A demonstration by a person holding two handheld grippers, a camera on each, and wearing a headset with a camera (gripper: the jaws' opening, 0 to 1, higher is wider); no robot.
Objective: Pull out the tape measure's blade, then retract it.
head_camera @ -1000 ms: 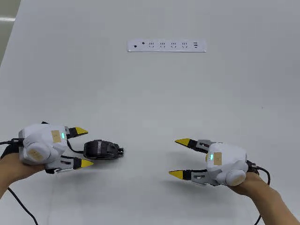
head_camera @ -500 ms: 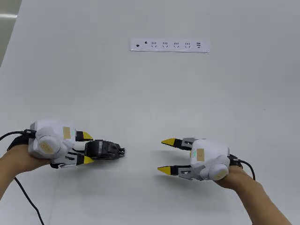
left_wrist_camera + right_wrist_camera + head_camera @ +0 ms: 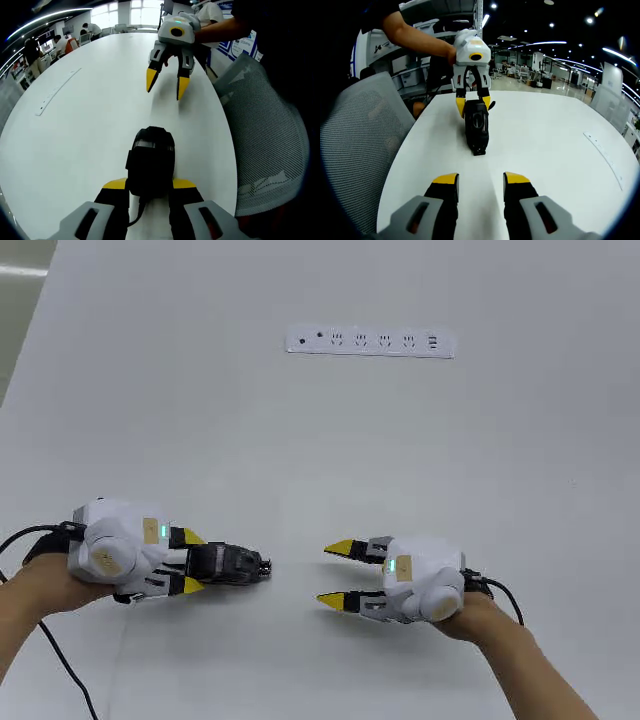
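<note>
A black tape measure (image 3: 226, 563) lies on the white table, its blade end pointing right. My left gripper (image 3: 189, 561) is shut on its rear end, a yellow tip on either side of the case (image 3: 150, 162). My right gripper (image 3: 334, 574) hovers open a short way to the right of the tape measure, its yellow tips aimed at it with nothing between them. In the right gripper view the tape measure (image 3: 476, 125) lies straight ahead of the open jaws, with the left gripper (image 3: 472, 102) behind it.
A white power strip (image 3: 370, 342) lies flat at the far side of the table (image 3: 300, 440). A grey mesh chair (image 3: 360, 145) stands by the table's near edge. A cable (image 3: 55, 665) trails from my left hand.
My left gripper has moved right and closed on the tape measure's rear. My right gripper has moved left toward the tape measure, still open.
</note>
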